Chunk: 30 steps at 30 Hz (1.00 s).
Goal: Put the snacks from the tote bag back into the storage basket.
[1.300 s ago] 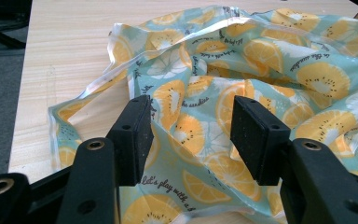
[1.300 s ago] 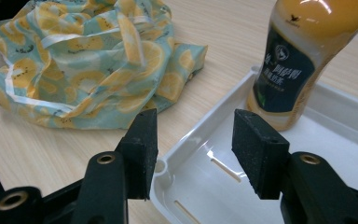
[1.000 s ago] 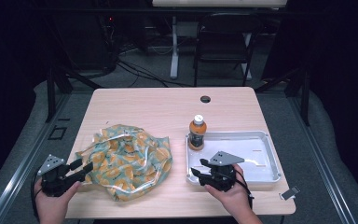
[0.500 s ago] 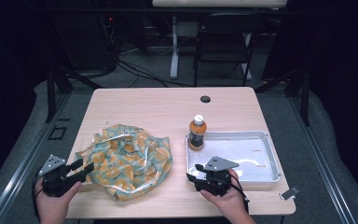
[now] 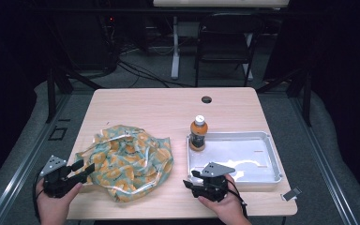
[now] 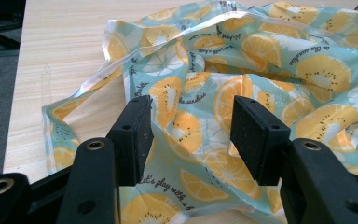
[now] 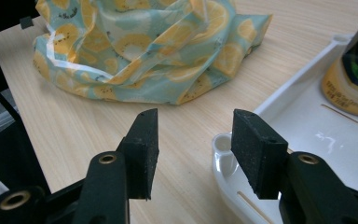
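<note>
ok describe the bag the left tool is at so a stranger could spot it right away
On the light wooden table, look at the near left part, left of the white tray. The bag lies there crumpled, just ahead of the left tool. It alone is soft: pale teal with orange citrus slices and a white edge.

Glossy plastic bag, matt wooden table

Crumpled teal plastic bag with orange-slice and kiwi print: lying slack in a loose heap on the front-left of the table, whitish edge strips showing, folds bunched up, apart from the tray.
</note>
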Available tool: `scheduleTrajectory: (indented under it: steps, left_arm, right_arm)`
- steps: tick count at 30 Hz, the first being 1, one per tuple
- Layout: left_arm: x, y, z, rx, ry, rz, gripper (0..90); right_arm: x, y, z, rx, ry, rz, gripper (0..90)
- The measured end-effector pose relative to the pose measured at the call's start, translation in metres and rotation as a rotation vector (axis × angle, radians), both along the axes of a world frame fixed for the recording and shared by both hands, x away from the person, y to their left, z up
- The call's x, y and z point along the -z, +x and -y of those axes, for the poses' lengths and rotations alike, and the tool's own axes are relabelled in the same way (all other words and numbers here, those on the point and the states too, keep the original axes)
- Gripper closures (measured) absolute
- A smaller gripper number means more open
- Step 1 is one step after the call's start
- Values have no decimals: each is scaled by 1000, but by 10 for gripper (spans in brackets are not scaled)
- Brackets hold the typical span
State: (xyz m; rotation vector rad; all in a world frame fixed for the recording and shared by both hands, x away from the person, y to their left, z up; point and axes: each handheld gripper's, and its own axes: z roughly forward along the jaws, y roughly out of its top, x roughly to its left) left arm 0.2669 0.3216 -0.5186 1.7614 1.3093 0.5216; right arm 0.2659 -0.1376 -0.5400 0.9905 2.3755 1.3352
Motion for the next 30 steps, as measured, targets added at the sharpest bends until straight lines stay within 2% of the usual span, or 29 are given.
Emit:
scheduleTrajectory:
  steps: [17,30]
  left_arm:
    - [2,1,1,6,4,-7,485]
    - [3,1,1,7,4,-16,485]
  right_arm:
    - [11,-5,-19,-77,-38,-13,507]
    - [12,-3,-19,-82,-44,-16,498]
